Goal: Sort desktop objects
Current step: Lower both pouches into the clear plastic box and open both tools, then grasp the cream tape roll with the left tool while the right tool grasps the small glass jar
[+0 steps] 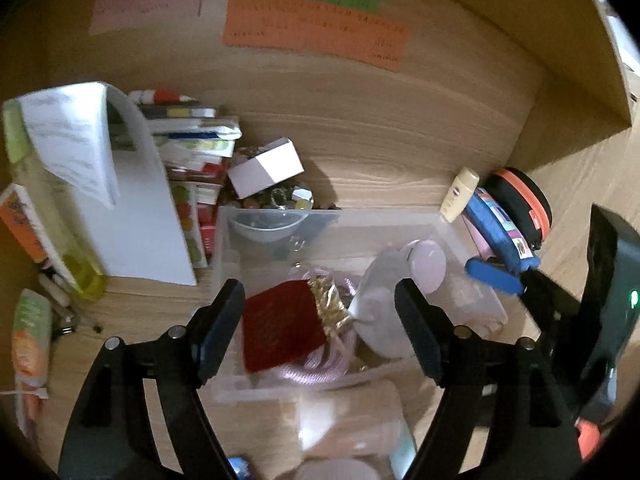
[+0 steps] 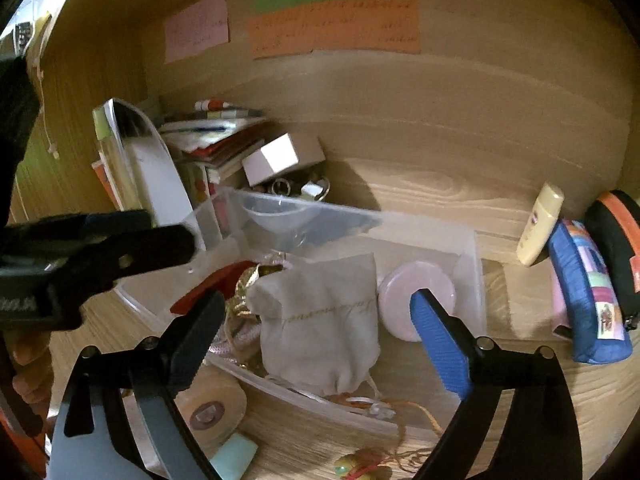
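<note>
A clear plastic bin (image 1: 276, 216) (image 2: 472, 248) sits on the wooden desk. It holds a red pouch (image 1: 282, 330) (image 2: 212, 284), a grey cloth bag (image 2: 320, 320) (image 1: 374, 312), a round pink case (image 1: 426, 266) (image 2: 416, 292), gold foil and a pink cord. My left gripper (image 1: 320, 312) is open and empty over the bin's near side, above the red pouch. My right gripper (image 2: 316, 320) is open and empty, its fingers either side of the grey bag. The left gripper also shows in the right wrist view (image 2: 132, 240), at the left.
Behind the bin are a white box (image 1: 266, 166) (image 2: 280, 158), keys, stacked books and a white binder (image 1: 132, 216). To the right lie a cream tube (image 1: 460, 194) (image 2: 540, 228), a blue pencil case (image 2: 588, 292) and a black-orange case (image 1: 524, 204). A tape roll (image 2: 212, 404) lies in front.
</note>
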`<state>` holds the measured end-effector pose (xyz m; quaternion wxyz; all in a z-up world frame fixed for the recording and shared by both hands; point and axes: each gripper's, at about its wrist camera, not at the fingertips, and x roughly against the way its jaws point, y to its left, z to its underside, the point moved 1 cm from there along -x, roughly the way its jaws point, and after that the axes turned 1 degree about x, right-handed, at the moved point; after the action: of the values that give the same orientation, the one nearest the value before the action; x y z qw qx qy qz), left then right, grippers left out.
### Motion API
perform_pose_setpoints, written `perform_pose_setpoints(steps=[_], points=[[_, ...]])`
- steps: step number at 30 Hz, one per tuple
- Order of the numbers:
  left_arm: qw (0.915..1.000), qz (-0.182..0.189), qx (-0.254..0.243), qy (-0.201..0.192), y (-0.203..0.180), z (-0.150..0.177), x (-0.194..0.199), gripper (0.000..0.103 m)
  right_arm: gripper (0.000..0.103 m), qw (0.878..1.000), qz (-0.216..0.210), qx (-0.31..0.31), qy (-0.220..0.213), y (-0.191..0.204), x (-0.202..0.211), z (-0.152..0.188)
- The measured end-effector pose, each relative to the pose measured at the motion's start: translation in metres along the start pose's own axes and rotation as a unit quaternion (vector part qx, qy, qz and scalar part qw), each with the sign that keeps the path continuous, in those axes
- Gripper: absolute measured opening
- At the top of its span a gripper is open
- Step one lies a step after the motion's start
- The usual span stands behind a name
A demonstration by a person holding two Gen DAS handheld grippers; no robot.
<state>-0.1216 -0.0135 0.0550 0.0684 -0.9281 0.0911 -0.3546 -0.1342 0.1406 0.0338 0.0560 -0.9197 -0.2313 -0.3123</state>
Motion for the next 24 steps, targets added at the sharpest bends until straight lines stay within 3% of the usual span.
perform_pose_setpoints(steps=[4, 10, 13, 18, 20, 24], points=[[1.0000, -0.005, -0.004, -0.006, 0.010, 0.005, 0.022, 0.089, 0.093, 1.000, 0.014, -0.001, -0.004, -0.004, 0.020, -0.008], [0.9996, -0.024, -0.012, 0.010, 0.026, 0.020, 0.039, 0.093, 0.095, 1.000, 0.013, -0.001, -0.019, -0.017, 0.058, -0.008], [0.9993, -0.030, -0.006, 0.022, 0.032, 0.029, 0.039, 0.094, 0.102, 0.999, 0.024, -0.009, -0.025, -0.026, 0.071, -0.001], [0.9982, -0.028, -0.011, 0.052, 0.029, 0.049, 0.031, 0.094, 0.103, 0.998, 0.061, -0.018, -0.026, -0.044, 0.085, 0.021], [0.9970, -0.030, -0.023, 0.067, 0.024, 0.058, 0.024, 0.094, 0.103, 0.996, 0.081, -0.022, -0.009, -0.052, 0.081, 0.034], [0.9950, -0.025, -0.049, 0.083, 0.009, 0.070, 0.015, 0.094, 0.102, 0.995, 0.074, -0.042, 0.042, -0.064, 0.069, 0.065]])
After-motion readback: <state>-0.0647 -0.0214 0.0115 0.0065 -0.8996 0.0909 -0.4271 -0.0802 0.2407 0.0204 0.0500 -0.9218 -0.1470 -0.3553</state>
